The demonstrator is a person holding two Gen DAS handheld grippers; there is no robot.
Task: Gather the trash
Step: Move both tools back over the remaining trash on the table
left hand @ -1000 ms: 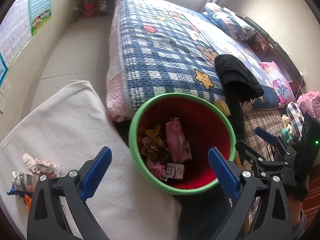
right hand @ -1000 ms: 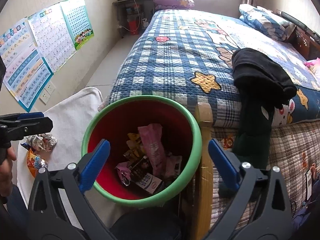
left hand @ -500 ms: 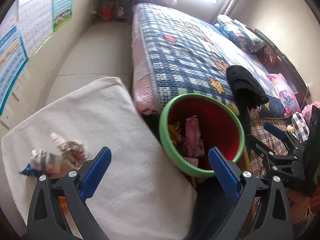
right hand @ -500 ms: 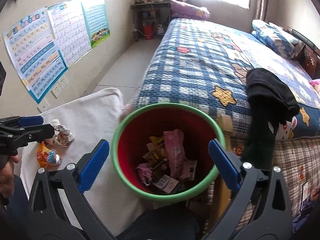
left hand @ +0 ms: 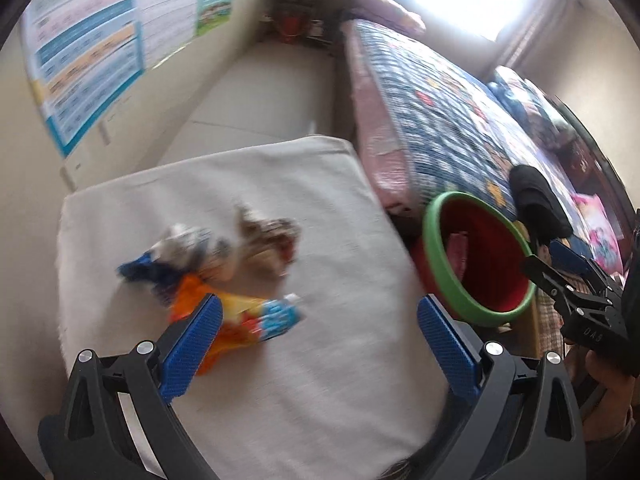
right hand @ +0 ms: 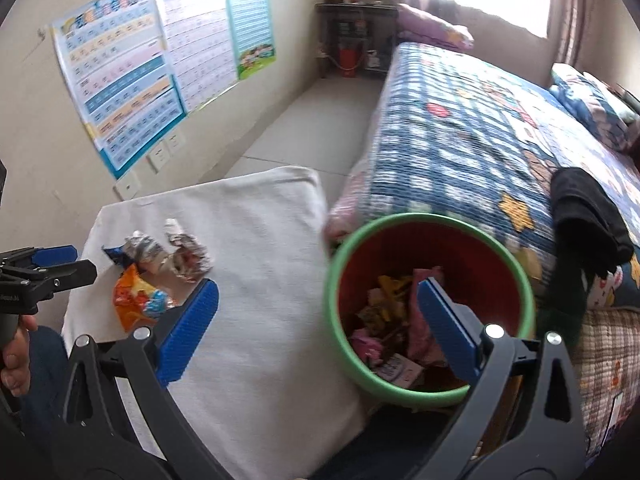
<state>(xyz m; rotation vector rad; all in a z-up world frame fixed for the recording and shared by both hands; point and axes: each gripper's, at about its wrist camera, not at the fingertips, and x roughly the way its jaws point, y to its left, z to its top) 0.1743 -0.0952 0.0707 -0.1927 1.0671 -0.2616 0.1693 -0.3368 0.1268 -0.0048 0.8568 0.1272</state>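
A white cushion (right hand: 256, 280) carries 2 crumpled foil wrappers (right hand: 168, 254) and an orange snack bag (right hand: 138, 300).

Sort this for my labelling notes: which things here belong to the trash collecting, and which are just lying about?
Part of the job:
- orange snack wrapper
- two crumpled foil wrappers
- green-rimmed bin, already holding wrappers
- left tongs, open
- right tongs, open

Just lying about:
- black garment on the bed
- wall charts
- plaid quilt

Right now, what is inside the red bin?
The bin holds wrappers: a pink one, yellow ones and a small white carton. The right gripper's finger covers part of the pile; the bottom is hidden.
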